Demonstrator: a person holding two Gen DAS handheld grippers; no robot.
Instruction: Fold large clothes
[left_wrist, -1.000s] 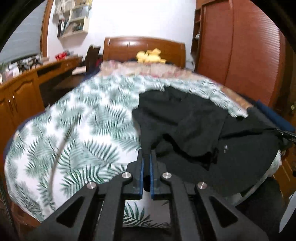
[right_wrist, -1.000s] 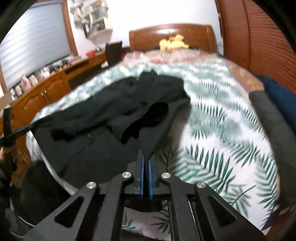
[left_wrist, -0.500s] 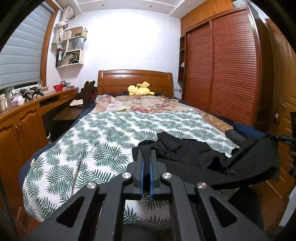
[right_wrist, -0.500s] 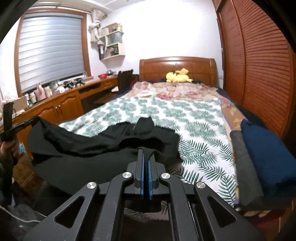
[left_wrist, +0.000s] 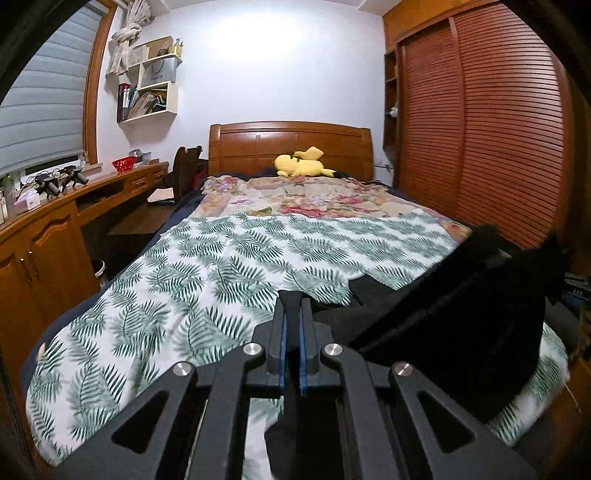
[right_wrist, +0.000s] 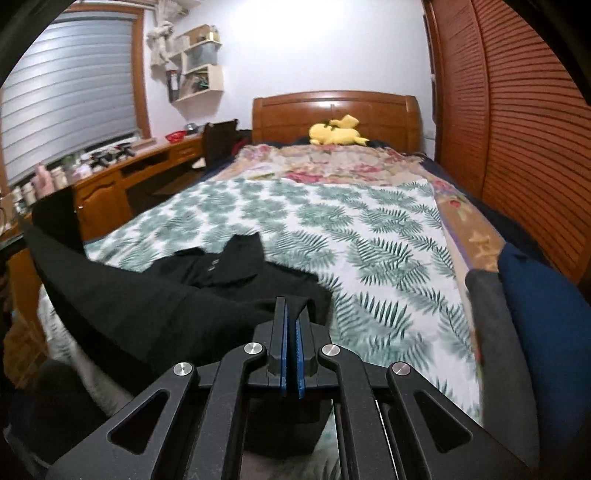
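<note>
A bed (left_wrist: 155, 295) under a fern-print sheet fills the room from its wooden headboard to the foot edge, where the work takes place. A large black garment (right_wrist: 140, 306) hangs stretched across that foot edge, part of it lying on the sheet near the middle, the rest lifted clear and sagging between two holds. It looks soft and limp, with enough weight to droop in the span, and it is likely to slide and bunch unless kept taut; corners, hems or shoulder seams appear the surest places to hold. A folded pile of grey and navy clothes (right_wrist: 517, 314) sits along the bed's right edge. A yellow plush toy (left_wrist: 301, 166) rests by the headboard. The left claw (left_wrist: 291, 306) is clamped on a black fold of the garment at the foot edge, its blue pads pressed close. The right claw (right_wrist: 291, 310) is likewise pinched tight on dark cloth, further along the same edge.
</note>
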